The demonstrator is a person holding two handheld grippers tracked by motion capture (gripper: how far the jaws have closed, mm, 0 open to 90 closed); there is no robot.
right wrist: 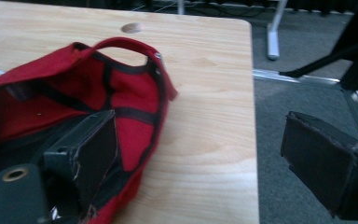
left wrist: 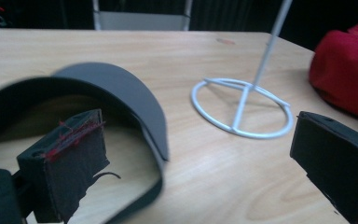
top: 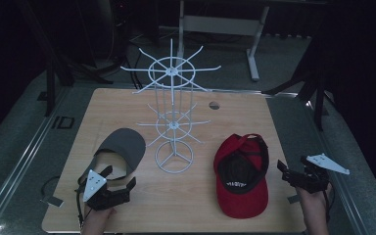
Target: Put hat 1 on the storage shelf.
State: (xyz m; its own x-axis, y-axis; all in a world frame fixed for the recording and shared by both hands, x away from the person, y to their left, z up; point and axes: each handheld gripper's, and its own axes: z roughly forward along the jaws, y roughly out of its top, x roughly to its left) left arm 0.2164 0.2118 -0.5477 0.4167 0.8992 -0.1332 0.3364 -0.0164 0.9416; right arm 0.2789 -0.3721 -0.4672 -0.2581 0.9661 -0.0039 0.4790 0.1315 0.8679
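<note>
Grey cap (top: 120, 149) lies near the table's (top: 254, 117) front-left corner, brim pointing to the far edge, w/ your left gripper (top: 112, 185) just behind it, jaws spread & holding nothing; in the left gripper view one jaw sits inside the cap's rim. Red cap (top: 241, 171) lies upside down near the front-right corner, your right gripper (top: 288, 172) at the right edge beside it, also released. White wire rack (top: 173, 105) stands mid-table between both caps.

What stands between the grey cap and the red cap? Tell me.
The white wire rack: its ring base sits between the grey cap and red cap in the high view.
</note>
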